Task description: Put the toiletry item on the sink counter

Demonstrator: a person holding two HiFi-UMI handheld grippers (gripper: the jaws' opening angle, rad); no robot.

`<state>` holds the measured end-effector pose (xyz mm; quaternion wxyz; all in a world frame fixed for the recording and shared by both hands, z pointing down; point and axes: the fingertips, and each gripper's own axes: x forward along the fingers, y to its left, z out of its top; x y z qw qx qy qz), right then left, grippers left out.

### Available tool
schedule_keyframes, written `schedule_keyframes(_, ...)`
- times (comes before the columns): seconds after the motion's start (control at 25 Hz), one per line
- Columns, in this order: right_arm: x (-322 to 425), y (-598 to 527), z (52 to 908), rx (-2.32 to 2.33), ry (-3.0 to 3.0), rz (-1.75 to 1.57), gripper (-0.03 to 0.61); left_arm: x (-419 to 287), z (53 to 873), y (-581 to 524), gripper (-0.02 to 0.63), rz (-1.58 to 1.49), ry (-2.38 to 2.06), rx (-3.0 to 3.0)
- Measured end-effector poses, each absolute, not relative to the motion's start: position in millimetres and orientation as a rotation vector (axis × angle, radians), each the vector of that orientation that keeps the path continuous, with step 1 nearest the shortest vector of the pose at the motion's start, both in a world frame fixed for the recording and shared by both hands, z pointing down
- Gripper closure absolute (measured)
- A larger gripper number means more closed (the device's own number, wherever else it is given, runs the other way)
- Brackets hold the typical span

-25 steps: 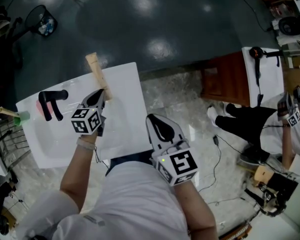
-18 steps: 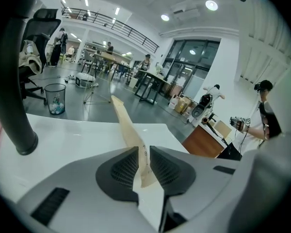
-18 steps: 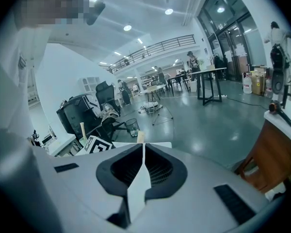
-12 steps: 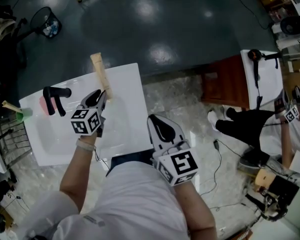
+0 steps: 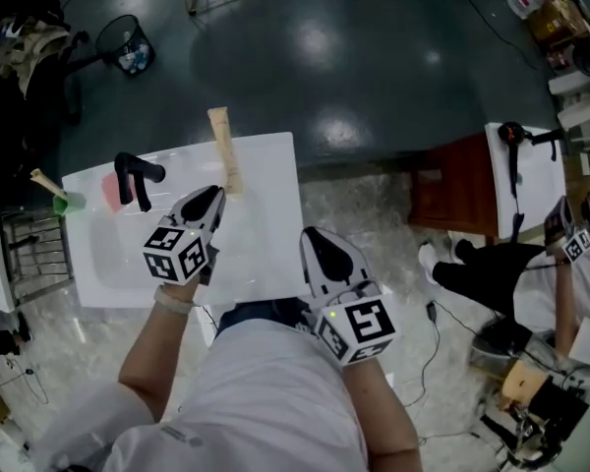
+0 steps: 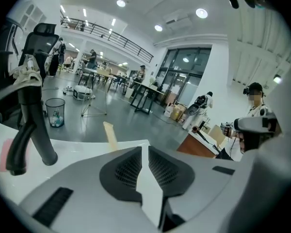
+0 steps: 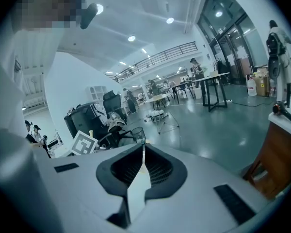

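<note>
A beige toiletry tube (image 5: pixel 223 148) lies flat on the white sink counter (image 5: pixel 265 234), its far end over the back edge; in the left gripper view the tube (image 6: pixel 110 136) shows ahead of the jaws. My left gripper (image 5: pixel 209 200) hovers over the counter just short of the tube's near end, shut with nothing in it (image 6: pixel 144 152). My right gripper (image 5: pixel 320 247) is held off the counter's near right corner, close to my body, also shut and empty (image 7: pixel 143 152).
A black faucet (image 5: pixel 133 177) stands at the basin's back left, with a pink bar (image 5: pixel 111 192) beside it and a green cup (image 5: pixel 67 202) further left. A wire rack (image 5: pixel 34 254) flanks the sink. A wooden cabinet (image 5: pixel 452 180) and a seated person (image 5: pixel 501 254) are at the right.
My left gripper has drawn back a little from the tube's near end. The tube stays on the counter. The head view has shifted down and right.
</note>
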<state>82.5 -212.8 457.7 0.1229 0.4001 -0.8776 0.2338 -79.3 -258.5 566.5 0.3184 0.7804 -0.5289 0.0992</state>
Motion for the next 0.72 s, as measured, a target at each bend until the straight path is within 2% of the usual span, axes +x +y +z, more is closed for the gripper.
schedule_keyframes(0.24, 78, -205, 439, 1.117, -2.631, 0.673, 0.555, -65, 517, -227, 0.596, 0.21, -1.374, 2.083)
schedule_keyframes(0.72, 69, -185, 403, 0.989, -2.772, 0.65, 0.555, -52, 432, -175, 0.597, 0.144, -1.412, 2.17)
